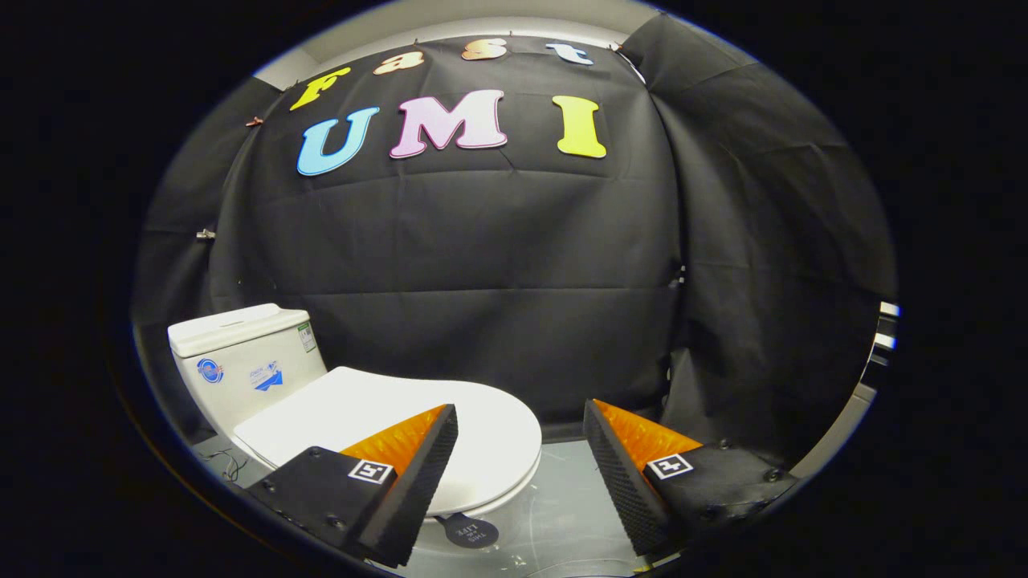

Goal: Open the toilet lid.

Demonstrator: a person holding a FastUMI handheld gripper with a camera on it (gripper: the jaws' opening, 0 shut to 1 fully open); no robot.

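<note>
A white toilet stands on the floor ahead, its tank [241,361] at the back left. The flat white lid [353,409] is down on the seat, its rounded front end reaching toward me. A small dark round tab [468,531] sticks out under the lid's front rim. My gripper [520,421] is open, with nothing between its fingers. The left finger [418,474] hangs over the front part of the lid, just above the tab. The right finger [622,470] is out over the floor, to the right of the toilet.
Black cloth walls close the booth behind and to the right of the toilet. The grey glossy floor [570,498] lies between the fingers and beyond. Thin wires [225,461] lie on the floor beside the toilet's left side.
</note>
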